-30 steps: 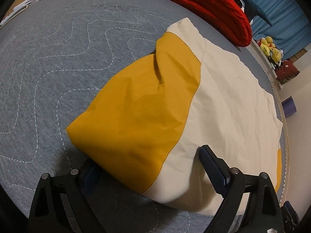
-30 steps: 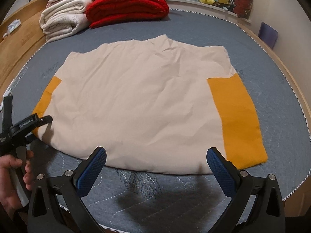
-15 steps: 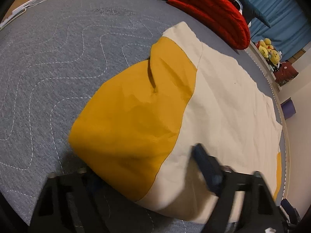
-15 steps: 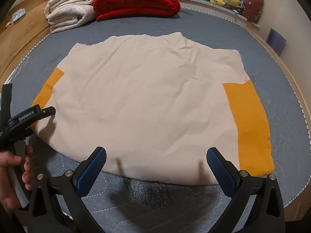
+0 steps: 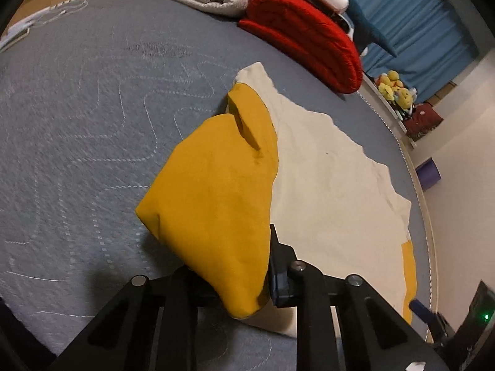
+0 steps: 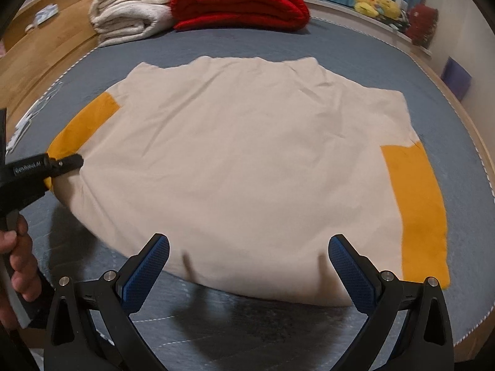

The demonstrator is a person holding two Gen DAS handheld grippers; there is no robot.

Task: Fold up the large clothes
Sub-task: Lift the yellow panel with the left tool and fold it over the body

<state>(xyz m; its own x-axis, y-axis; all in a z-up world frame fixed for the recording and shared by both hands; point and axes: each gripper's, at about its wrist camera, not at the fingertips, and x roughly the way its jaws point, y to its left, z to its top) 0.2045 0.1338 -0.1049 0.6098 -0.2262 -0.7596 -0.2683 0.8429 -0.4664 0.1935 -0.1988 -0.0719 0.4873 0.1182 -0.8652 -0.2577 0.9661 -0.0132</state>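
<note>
the large cream cotton garment with mustard-yellow sleeve panels (image 6: 247,167) lies spread flat on the grey-blue quilted bed cover (image 6: 355,52), its near hem just ahead of the right gripper (image 6: 249,266). that gripper's blue-padded jaws stand wide with nothing between them, above the hem. at the garment's left edge the left gripper (image 5: 247,284) has its jaws closing on the yellow sleeve corner (image 5: 216,204), and the fabric is bunched between them and rises off the cover in a soft peak. the person's hand (image 6: 18,266) shows beside that tool at the garment's left.

the step in hand looks like taking both near corners to start a fold. to do it well, the left grip should catch both layers of the sleeve, not just the top one, and lift only enough to free the cloth from the cover. the right gripper would want to bite the hem at the garment's right yellow panel (image 6: 417,210), so both corners travel together and the fold line stays straight. dragging one side alone would likely skew the cloth and wrinkle it.

beyond the garment's far edge sit a folded red blanket (image 6: 241,3) and rolled cream towels (image 6: 130,12).

white lettering on the left gripper's black body seems to read "genrobot.ai".
</note>
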